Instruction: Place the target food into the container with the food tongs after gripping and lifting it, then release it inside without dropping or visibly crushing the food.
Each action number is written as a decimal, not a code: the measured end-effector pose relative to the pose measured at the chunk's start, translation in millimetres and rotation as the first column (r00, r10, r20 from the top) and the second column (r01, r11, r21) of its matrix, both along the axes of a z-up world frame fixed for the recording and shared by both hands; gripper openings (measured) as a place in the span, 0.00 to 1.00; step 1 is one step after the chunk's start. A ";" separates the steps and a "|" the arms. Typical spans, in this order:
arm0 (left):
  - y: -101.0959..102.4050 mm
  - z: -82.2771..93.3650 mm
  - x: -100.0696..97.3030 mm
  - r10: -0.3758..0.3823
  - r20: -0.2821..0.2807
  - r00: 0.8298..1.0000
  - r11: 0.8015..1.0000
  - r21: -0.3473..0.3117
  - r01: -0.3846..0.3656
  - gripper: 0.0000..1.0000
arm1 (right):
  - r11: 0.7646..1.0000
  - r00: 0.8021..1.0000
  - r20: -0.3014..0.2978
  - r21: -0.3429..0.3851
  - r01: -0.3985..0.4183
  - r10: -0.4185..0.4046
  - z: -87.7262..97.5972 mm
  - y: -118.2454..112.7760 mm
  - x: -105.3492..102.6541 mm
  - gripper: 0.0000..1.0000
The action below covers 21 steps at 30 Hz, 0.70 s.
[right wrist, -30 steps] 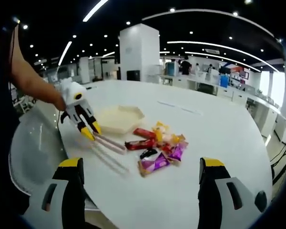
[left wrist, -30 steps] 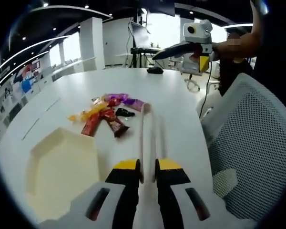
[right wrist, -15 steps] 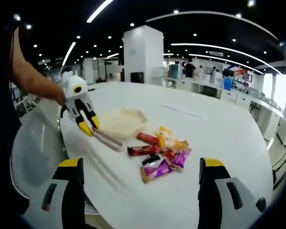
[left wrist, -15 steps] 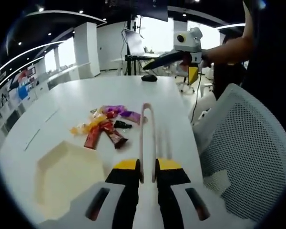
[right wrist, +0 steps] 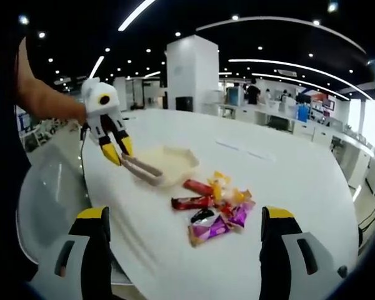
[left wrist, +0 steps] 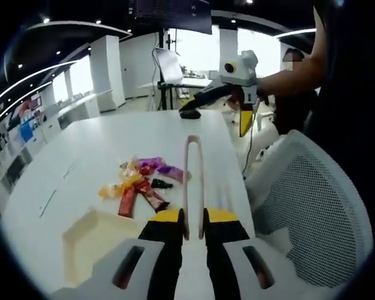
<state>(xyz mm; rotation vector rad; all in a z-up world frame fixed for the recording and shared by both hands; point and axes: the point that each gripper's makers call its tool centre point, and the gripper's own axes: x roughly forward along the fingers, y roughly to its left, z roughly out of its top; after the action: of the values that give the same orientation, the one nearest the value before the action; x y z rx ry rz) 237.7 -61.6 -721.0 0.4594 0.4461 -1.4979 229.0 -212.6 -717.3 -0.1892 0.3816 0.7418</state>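
The left claw [left wrist: 194, 220] pinches the tongs [left wrist: 194, 181] narrow; the right claw [right wrist: 184, 228] gapes wide; the wrapped snacks [right wrist: 215, 203] look light, probably slippery; grip mid-wrapper gently.

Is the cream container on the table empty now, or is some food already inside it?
Empty. In the right gripper view the container shows only its bare cream floor, and the wrapped snacks all lie beside it on the table.

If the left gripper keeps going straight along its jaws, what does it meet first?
The left gripper is shut on the tongs, whose tip leads. Their line passes just right of the wrapped snacks, so probably bare table first; depth is unclear.
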 end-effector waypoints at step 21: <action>5.8 47.8 -5.8 -0.078 0.012 0.997 0.997 -0.014 0.078 0.09 | 0.993 0.994 0.040 0.045 -0.108 0.106 35.8 35.6 8.8 0.96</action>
<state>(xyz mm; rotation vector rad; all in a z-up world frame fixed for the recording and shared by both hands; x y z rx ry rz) 231.9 -55.8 -673.2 0.4790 0.4121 -1.5722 237.8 -177.0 -681.6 -0.1795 0.3199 0.8509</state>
